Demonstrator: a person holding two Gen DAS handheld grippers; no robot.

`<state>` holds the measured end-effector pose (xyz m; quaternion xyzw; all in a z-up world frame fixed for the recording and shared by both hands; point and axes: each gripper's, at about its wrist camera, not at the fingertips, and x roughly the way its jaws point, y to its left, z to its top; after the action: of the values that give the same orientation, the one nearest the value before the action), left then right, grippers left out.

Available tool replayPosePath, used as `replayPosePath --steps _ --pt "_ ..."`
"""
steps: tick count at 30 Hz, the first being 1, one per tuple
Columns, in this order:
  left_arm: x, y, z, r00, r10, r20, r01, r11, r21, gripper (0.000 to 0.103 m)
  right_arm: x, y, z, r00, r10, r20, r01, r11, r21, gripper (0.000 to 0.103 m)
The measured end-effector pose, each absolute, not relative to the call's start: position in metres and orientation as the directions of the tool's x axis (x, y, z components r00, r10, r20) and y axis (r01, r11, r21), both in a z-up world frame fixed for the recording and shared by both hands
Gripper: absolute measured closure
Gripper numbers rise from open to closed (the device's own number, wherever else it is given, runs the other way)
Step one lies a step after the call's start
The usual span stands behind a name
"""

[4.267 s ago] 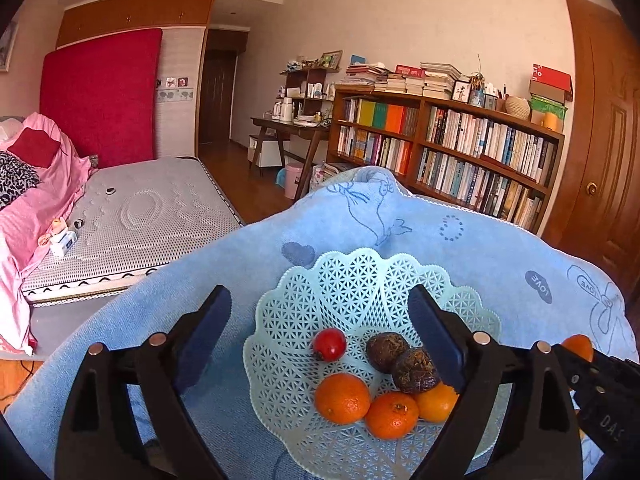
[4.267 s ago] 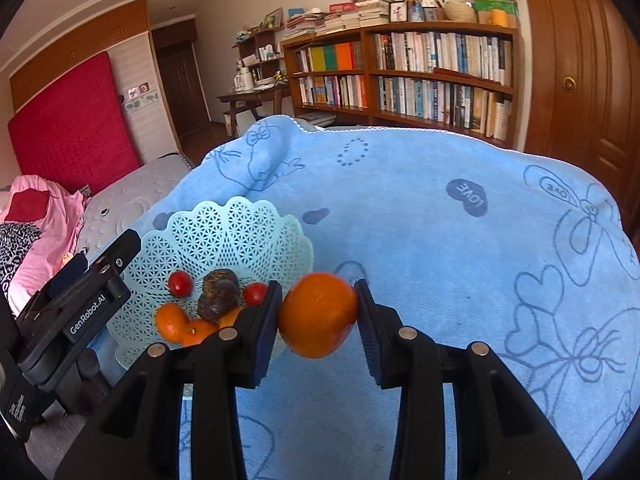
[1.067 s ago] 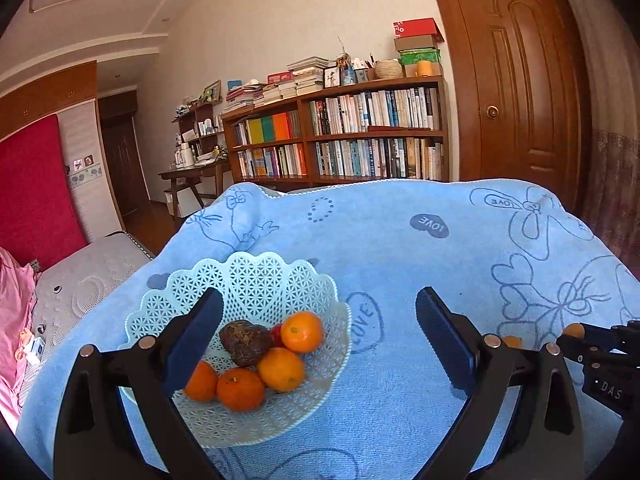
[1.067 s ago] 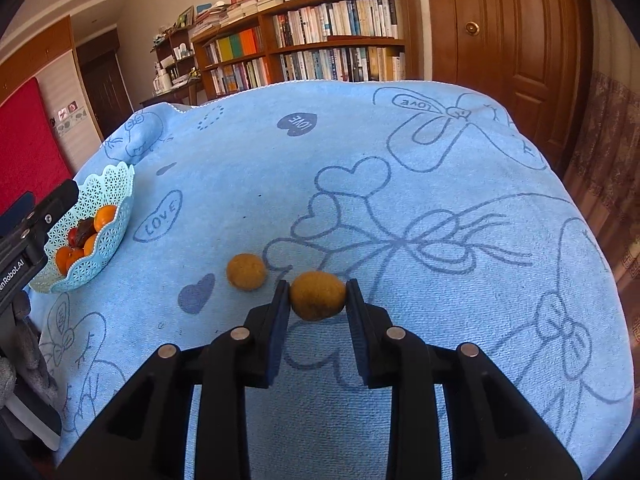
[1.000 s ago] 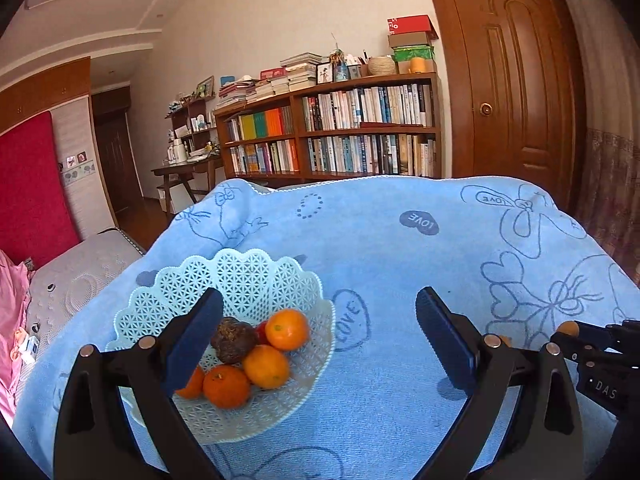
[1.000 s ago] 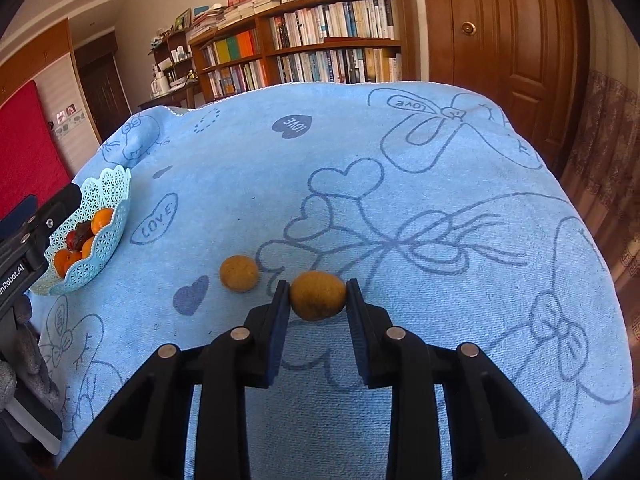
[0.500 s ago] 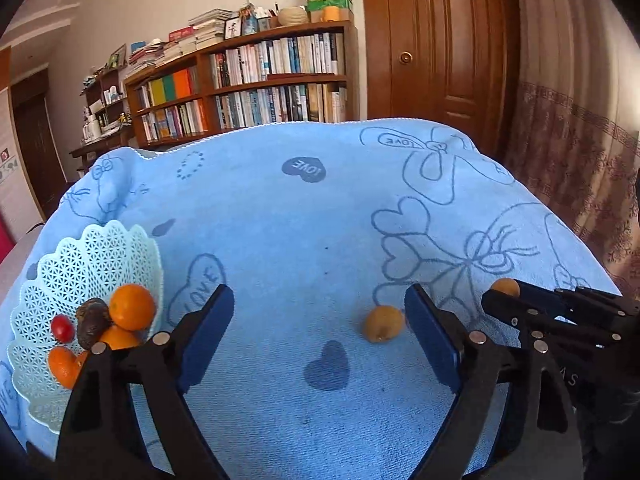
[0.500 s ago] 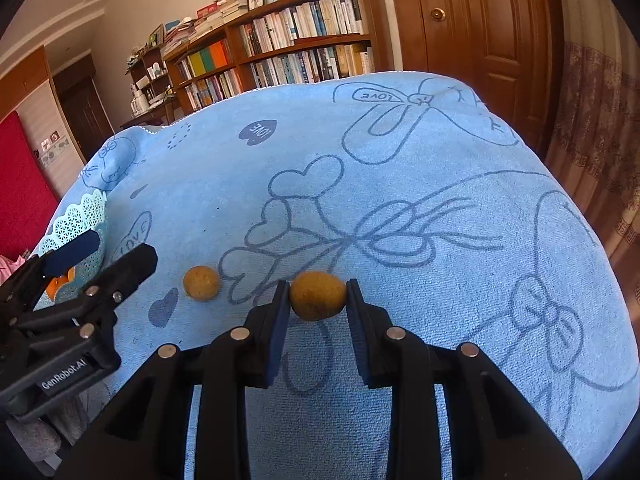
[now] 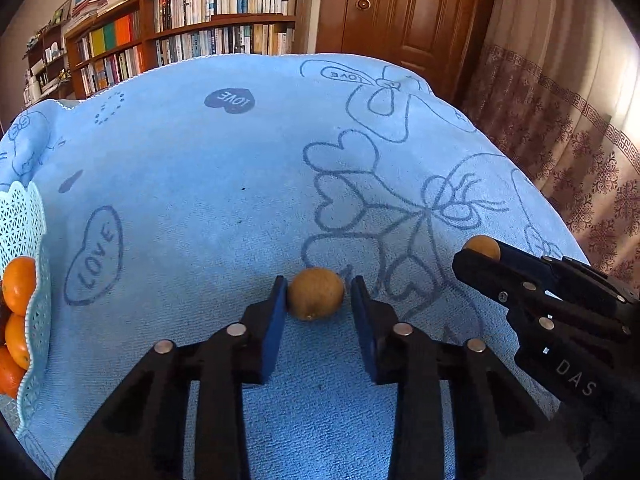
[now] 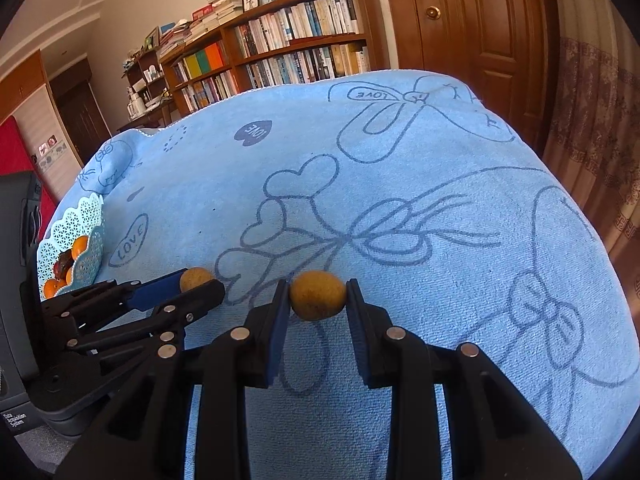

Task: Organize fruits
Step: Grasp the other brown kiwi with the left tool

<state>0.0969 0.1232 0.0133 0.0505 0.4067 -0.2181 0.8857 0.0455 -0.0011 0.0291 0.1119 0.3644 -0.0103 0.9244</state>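
Fruits: most sit in the lattice basket (image 9: 28, 216), cut off at the left edge, only some oranges (image 9: 18, 288) showing. On the blue cloth surface (image 9: 224, 184), the left gripper (image 9: 318, 300) has jaws spread around a brown fruit (image 9: 316, 294), one pad touching. The right gripper (image 10: 318, 298) pinches another brown fruit (image 10: 318, 295).

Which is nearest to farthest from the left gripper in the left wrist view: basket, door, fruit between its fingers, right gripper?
1. Fruit, between the left gripper fingers.
2. Right gripper, to the right.
3. Basket, far left edge.
4. Door, beyond the towel.
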Motion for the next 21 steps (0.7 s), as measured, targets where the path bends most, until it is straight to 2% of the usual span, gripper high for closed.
replayPosePath --steps 13,21 --pt "0.077 0.136 0.035 0.647 -0.337 -0.684 0.403 0.913 -0.068 0.074 0.043 0.001 0.029 0.74 0.077 -0.668 0.083 0.975 0.204 0.074" --pt "0.063 0.17 0.056 0.731 -0.258 -0.632 0.299 0.953 -0.044 0.074 0.04 0.008 0.035 0.752 0.093 -0.652 0.059 0.977 0.207 0.074"
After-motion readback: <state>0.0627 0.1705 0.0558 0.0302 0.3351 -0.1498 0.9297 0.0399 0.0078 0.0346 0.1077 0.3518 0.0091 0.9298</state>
